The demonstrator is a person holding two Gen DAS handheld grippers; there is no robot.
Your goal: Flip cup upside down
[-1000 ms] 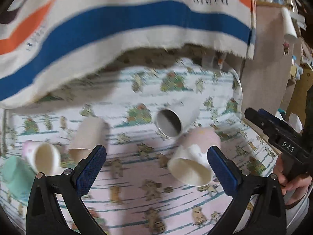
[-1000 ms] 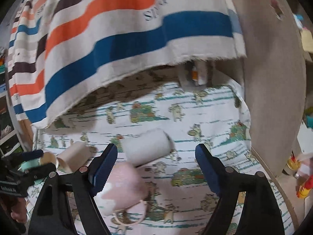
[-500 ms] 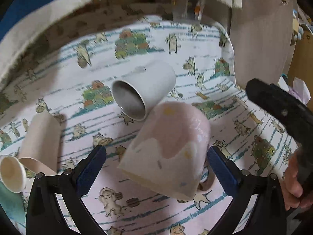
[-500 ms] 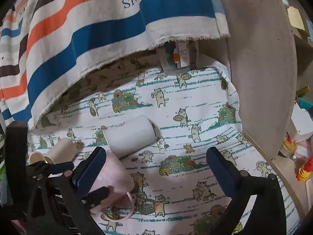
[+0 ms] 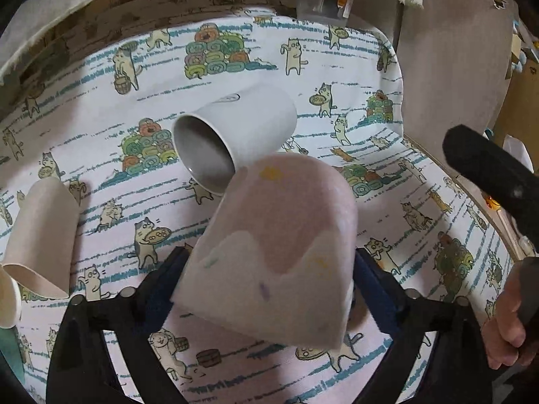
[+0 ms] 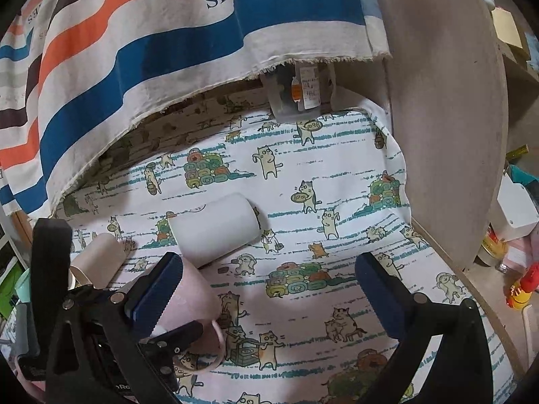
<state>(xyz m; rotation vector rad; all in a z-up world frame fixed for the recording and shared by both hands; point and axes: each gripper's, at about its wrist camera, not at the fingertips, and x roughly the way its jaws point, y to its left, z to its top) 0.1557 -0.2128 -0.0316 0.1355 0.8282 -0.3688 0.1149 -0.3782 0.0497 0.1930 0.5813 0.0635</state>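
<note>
A pink mug [image 5: 279,252] with a pale wavy band lies on its side on the cat-print cloth [image 5: 303,50], its base pointing away from me. My left gripper [image 5: 269,279] has its blue pads on both sides of the mug, shut on it. In the right wrist view the same pink mug [image 6: 193,298] shows at the lower left with its handle [image 6: 215,346] toward me, gripped by the left gripper [image 6: 158,309]. My right gripper [image 6: 266,296] is open and empty over the cloth, to the right of the mug.
A white mug [image 5: 235,134] lies on its side just behind the pink one, mouth toward me. A beige cup [image 5: 40,235] lies at the left. A striped fabric [image 6: 168,33] hangs over the back. A wooden board [image 6: 444,101] stands at the right.
My left gripper moved forward around the pink mug and closed on it. My right gripper drew back to the right and stays open.
</note>
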